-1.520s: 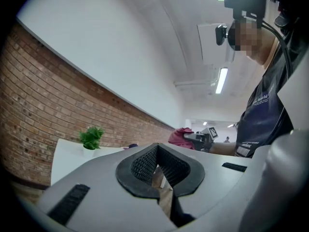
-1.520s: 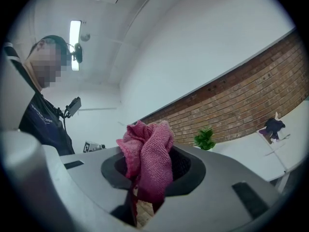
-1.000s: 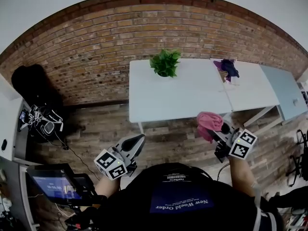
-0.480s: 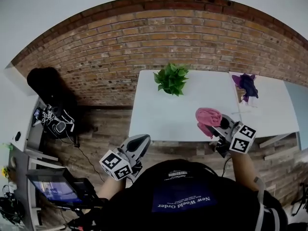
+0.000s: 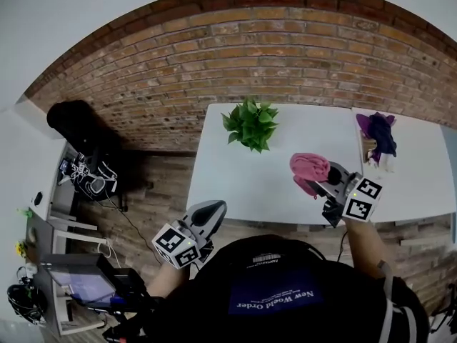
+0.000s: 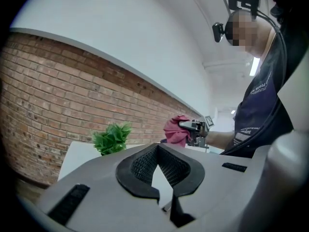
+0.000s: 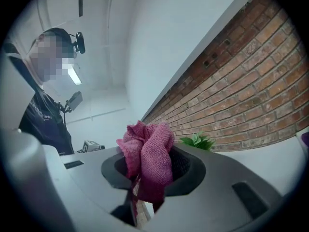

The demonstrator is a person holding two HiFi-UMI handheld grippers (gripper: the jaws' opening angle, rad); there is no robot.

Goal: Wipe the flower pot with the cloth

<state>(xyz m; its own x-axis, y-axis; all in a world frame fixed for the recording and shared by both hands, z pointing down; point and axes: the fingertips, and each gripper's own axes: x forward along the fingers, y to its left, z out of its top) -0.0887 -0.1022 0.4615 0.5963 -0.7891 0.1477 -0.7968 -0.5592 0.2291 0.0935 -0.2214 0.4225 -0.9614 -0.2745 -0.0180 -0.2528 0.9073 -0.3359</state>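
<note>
A person's right claw (image 5: 319, 182) is clamped on a bunched pink cloth (image 5: 307, 168), which bulges out above the jaws and hangs over the front right part of a white desk (image 5: 228, 184). The flower pot (image 5: 250, 125) stands near the desk's back edge, to the left of the cloth and well apart from it. Seen from above, its green leaves cover the pot itself. In the right gripper view the leaves show low beyond the cloth (image 7: 147, 153), against the bricks.

The left claw (image 5: 211, 209) hangs off the desk's front left edge, over the floor. Its jaws are drawn together with nothing between them, and the pot's leaves (image 6: 112, 137) lie ahead and to its left.

A red brick wall (image 5: 214, 63) runs behind the desk and a wood-plank floor (image 5: 157, 184) lies to its left. A second white desk (image 5: 414, 184) abuts on the right, carrying a heap of purple fabric (image 5: 378, 136).

White desktop stretches between cloth and pot. A black bag (image 5: 71, 123) sits by the wall at far left, and a lit screen (image 5: 89, 288) stands near the person's left side.
</note>
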